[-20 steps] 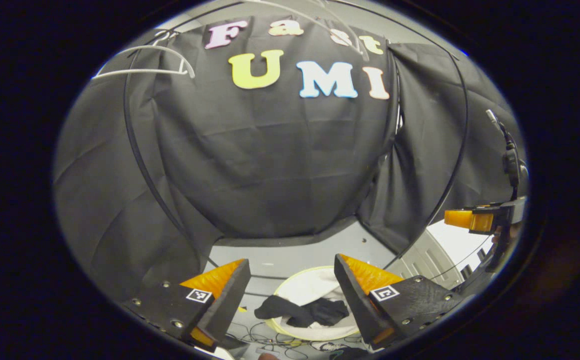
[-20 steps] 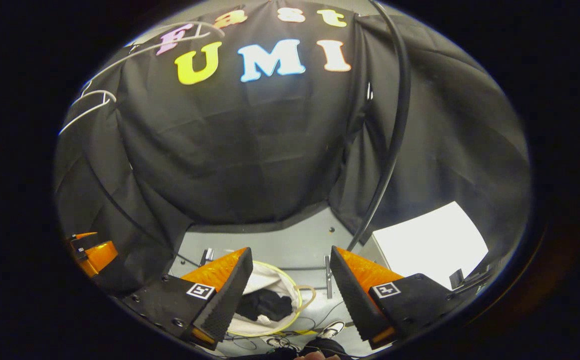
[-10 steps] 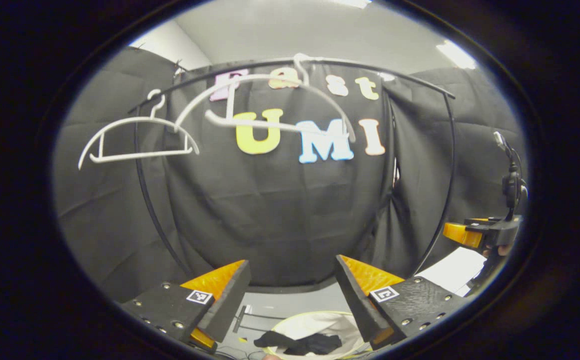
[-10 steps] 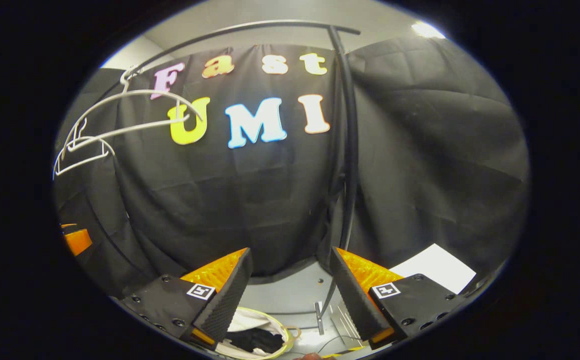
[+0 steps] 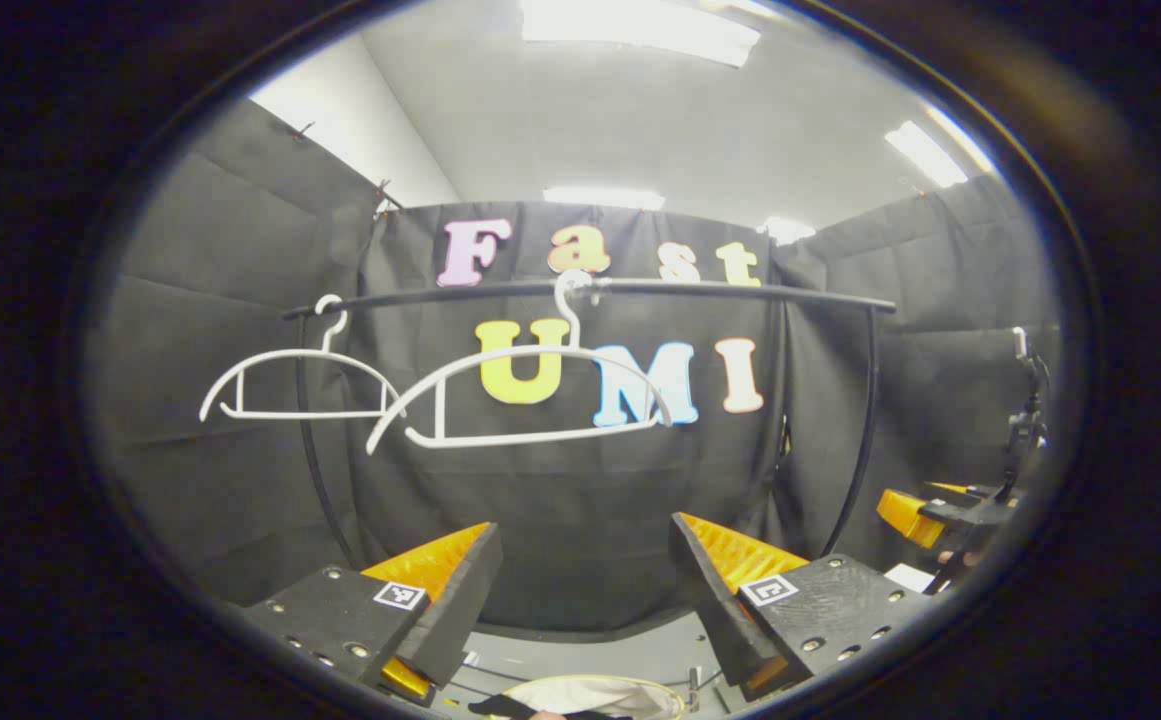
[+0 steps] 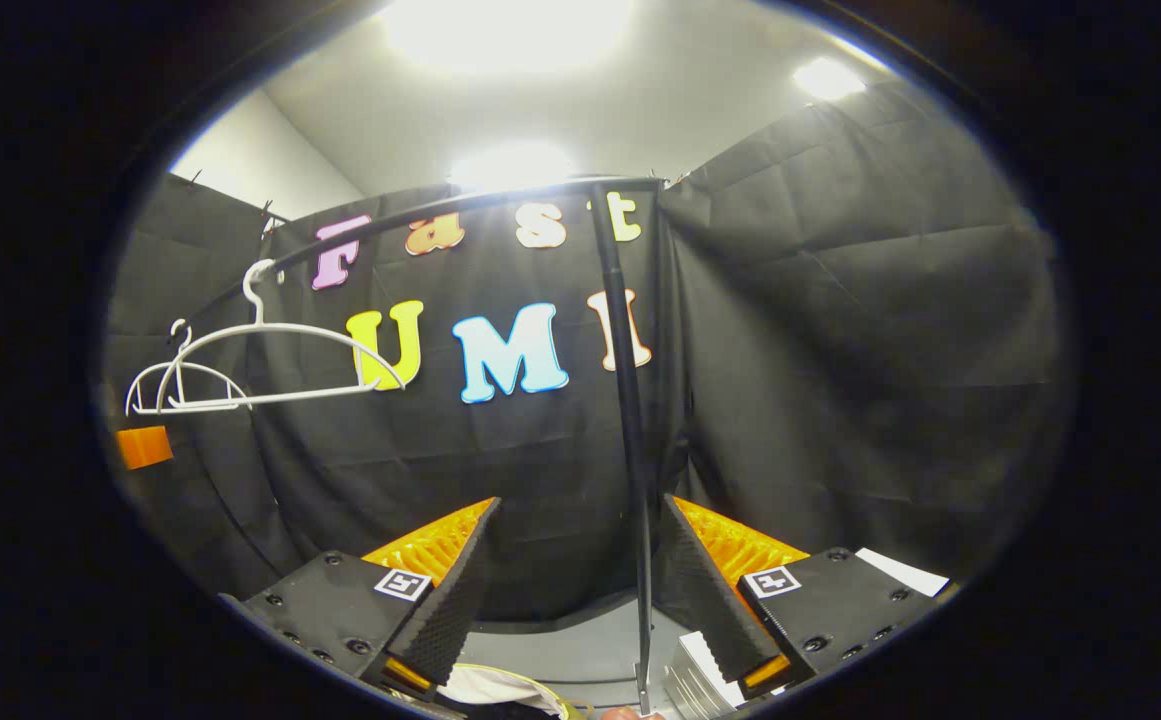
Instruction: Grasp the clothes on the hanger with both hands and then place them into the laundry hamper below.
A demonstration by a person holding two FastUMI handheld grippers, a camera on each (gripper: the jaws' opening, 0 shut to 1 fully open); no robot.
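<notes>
I count two bare white hangers [image 5: 525, 385] on one black rail [image 5: 590, 292]. One hamper [image 5: 595, 695] sits below with dark clothes [image 5: 500, 706]. My left gripper [image 5: 580, 590] and right gripper [image 6: 570, 590] both hold their jaws released, empty.

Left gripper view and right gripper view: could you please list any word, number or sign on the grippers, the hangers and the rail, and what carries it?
No words or numbers on them can be read.
On the left gripper: square marker tags, black-and-white patterns, no letters.
On the right gripper: the same kind of marker tags.
On the hangers and the rail: no print visible.
</notes>
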